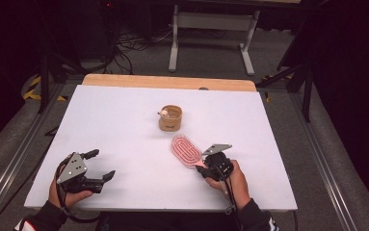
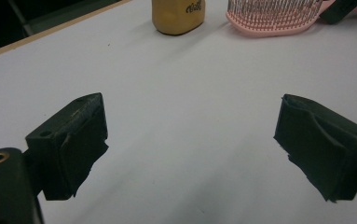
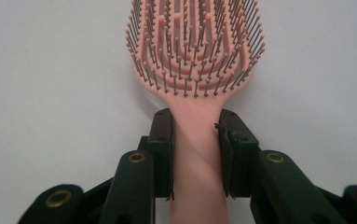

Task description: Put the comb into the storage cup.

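Your right claw [image 3: 195, 154] is clamped on the pink brush [image 3: 195, 56] handle, brush low over the table [image 1: 124, 125]. Left claw [image 1: 98, 166] gapes, idle. Prob. next: lift toward the tan cup [image 1: 170, 118], w/ bristles up.

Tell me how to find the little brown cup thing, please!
Look at the big white table. Near its middle, a bit toward the far wooden edge, stands a short tan holder with dark writing on its side and a small pale thing at its rim. Unlike the flat pink hairbrush nearby, it stands upright and no gripper touches it.
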`<state>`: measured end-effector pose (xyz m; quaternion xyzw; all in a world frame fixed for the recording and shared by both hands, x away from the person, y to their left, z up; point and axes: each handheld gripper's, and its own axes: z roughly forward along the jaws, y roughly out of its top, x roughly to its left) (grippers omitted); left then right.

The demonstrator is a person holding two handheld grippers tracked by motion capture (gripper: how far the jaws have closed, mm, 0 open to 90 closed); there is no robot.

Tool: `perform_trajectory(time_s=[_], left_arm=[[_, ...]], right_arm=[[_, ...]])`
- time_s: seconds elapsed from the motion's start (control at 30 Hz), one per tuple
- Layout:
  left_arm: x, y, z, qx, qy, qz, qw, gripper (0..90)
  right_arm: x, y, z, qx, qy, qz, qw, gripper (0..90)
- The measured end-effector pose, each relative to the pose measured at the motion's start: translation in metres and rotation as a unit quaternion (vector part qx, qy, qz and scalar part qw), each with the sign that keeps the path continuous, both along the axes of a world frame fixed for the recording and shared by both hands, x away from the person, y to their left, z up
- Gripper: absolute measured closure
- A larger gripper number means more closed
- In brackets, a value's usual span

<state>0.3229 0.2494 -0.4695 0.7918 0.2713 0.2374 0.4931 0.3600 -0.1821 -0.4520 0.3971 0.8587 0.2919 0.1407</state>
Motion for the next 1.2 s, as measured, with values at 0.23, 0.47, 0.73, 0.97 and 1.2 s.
perform_trajectory(time_s=[0.23, 0.47, 0.73, 0.97, 1.2], left_arm=[[0.000, 0.000, 0.000, -0.001, 0.002, 0.002, 1.0000, 10.2], [0.000, -0.002, 0.000, -0.001, 0.003, 0.001, 1.0000, 10.3], [0.000, -0.003, 0.001, -0.001, 0.003, 0.004, 1.0000, 10.1], [0.002, -0.007, 0.001, 0.001, 0.008, 0.001, 1.0000, 10.1], [0.012, -0.014, 0.005, -0.001, 0.016, -0.005, 0.9999, 9.4]], right_arm=[[-0.003, -0.003, 0.002, 0.010, -0.035, -0.006, 0.9993, 69.6], [-0.007, -0.007, 0.005, 0.028, -0.081, -0.001, 0.9963, 69.6], [-0.011, -0.007, 0.007, 0.047, -0.124, 0.003, 0.9911, 69.6], [-0.015, -0.005, 0.008, 0.054, -0.166, 0.006, 0.9846, 69.7], [-0.018, -0.004, 0.010, 0.059, -0.196, 0.004, 0.9789, 69.6]])
